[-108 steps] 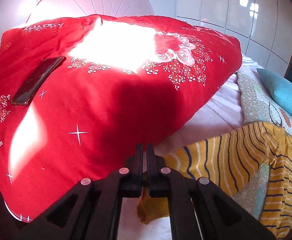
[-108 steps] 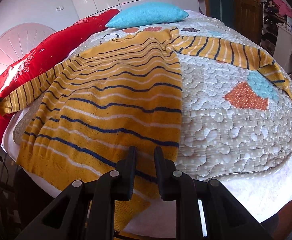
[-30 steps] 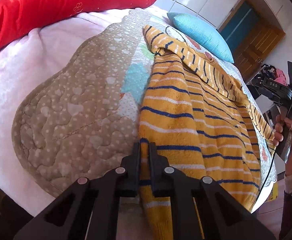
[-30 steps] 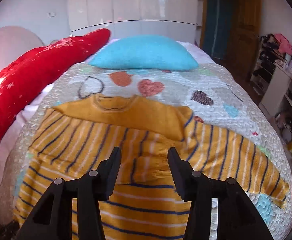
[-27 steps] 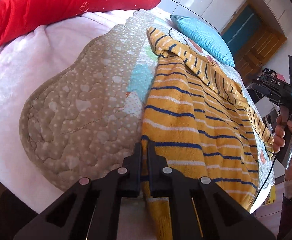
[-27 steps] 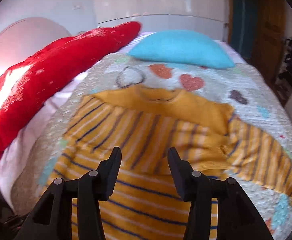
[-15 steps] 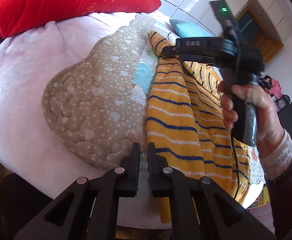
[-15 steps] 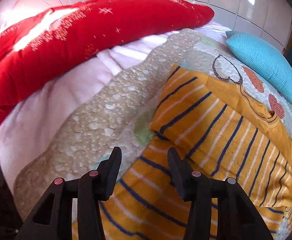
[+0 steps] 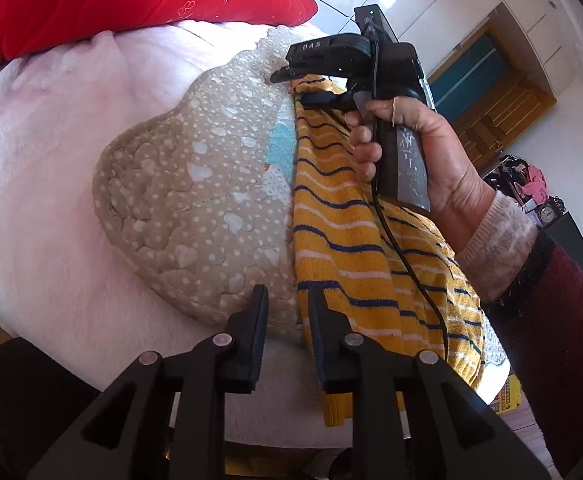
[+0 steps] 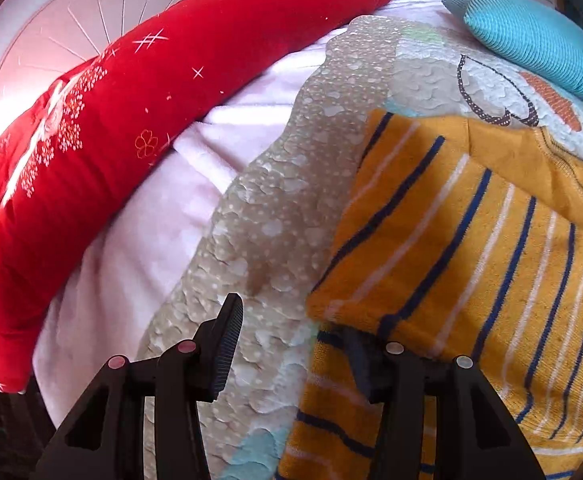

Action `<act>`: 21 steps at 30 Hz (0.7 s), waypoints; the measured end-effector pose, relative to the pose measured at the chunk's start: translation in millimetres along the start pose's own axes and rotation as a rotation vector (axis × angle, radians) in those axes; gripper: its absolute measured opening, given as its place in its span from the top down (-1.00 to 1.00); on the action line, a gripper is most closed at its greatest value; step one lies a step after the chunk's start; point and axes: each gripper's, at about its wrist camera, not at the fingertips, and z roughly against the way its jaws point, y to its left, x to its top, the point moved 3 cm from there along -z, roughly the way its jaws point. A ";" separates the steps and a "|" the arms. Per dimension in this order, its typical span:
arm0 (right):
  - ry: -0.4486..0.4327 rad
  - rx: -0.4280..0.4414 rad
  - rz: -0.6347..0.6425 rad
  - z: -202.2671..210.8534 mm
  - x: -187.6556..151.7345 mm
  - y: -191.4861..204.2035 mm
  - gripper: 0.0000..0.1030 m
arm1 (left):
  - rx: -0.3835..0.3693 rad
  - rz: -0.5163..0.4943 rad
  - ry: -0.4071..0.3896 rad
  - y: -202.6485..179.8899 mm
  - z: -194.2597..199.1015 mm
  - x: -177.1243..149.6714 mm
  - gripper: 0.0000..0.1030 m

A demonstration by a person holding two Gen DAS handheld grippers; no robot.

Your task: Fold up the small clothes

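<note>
A yellow sweater [image 9: 343, 240] with navy and white stripes lies on the quilted bedspread [image 9: 195, 184], its sleeves folded in over the body. My left gripper [image 9: 287, 300] is open at the sweater's bottom left corner, its right finger touching the hem edge. My right gripper [image 10: 295, 320] is open at the sweater [image 10: 471, 240]'s upper left edge, where the folded sleeve lies; its right finger lies under the fold. In the left wrist view the right gripper [image 9: 303, 80] shows held in a hand over the sweater's far end.
A long red pillow [image 10: 131, 120] lies along the left on a pink blanket [image 9: 31, 200]. A turquoise cushion [image 10: 531, 28] sits at the far end. The bed edge drops off just in front of the left gripper. Wardrobes and a wooden door [image 9: 491, 92] stand behind.
The left gripper has opened and let go of the sweater's bottom corner. The right gripper moved across to the sweater's upper left edge and lowered onto it, still open.
</note>
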 end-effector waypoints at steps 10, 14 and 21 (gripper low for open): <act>0.025 0.185 -0.154 4.8 -4.7 -10.7 -0.30 | 0.024 -0.008 -0.008 -4.8 8.1 -0.9 0.22; 0.039 0.264 -0.082 36.5 -25.4 9.6 -0.30 | 0.071 -0.016 -0.033 -5.2 17.3 1.2 0.00; 0.122 0.174 -0.005 103.6 -120.2 -17.8 -0.30 | 0.126 -0.003 -0.055 -0.1 28.1 3.9 -0.02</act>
